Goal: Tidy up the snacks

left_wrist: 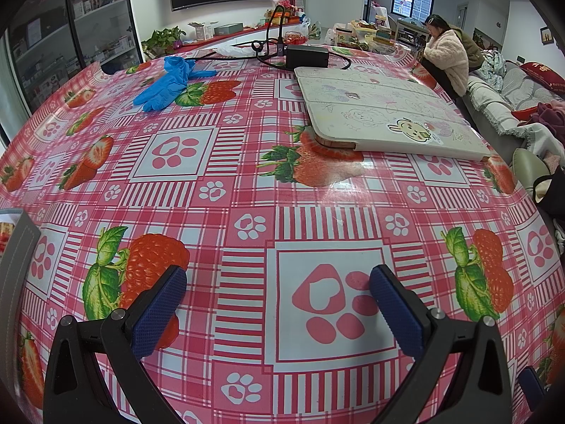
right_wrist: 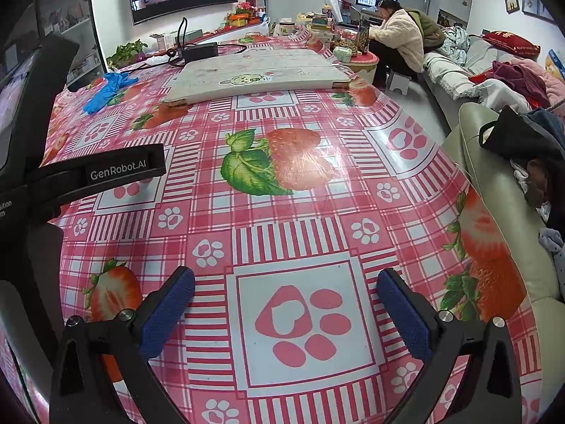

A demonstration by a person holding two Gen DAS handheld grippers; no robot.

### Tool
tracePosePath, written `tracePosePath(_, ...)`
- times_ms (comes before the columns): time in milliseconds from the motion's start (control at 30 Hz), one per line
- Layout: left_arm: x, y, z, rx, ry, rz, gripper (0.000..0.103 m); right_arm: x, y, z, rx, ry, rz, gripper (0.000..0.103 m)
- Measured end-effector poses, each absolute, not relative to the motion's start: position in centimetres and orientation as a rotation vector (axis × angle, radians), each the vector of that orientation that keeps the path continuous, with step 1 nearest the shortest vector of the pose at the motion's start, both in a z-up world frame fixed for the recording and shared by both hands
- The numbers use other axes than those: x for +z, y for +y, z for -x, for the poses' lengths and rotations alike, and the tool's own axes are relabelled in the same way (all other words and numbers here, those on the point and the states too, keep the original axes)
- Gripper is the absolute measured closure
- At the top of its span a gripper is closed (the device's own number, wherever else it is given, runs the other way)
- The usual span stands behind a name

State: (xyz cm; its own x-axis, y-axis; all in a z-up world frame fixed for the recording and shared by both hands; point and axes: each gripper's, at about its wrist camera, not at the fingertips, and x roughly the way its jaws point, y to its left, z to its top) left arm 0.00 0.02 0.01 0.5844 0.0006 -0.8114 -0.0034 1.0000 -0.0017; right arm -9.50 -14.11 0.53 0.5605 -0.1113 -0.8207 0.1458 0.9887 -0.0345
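My left tongs (left_wrist: 278, 284) and right tongs (right_wrist: 286, 288) hang apart, empty, over the table (left_wrist: 247, 183); no snacks handled yet, I judge.

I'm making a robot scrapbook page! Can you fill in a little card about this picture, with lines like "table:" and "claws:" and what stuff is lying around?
table: covered by a pink checked cloth with strawberries and paw prints
left claw: open, holding nothing, over the cloth
right claw: open, holding nothing, over the cloth
blue gloves: lying on the far left part of the table
white folding case: flat on the far side, with a bunny sticker
black box with cables: behind the case
snacks: none clearly seen near the claws
grey bin edge: at the far left
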Motion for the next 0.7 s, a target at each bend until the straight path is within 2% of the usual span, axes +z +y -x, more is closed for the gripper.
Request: tracePosePath(700, -0.04, -0.16, 0.08, 0.002, 0.947, 0.003, 0.000, 0.50, -14.05, 9.46, -0.150, 0.963, -0.040, 0.000)
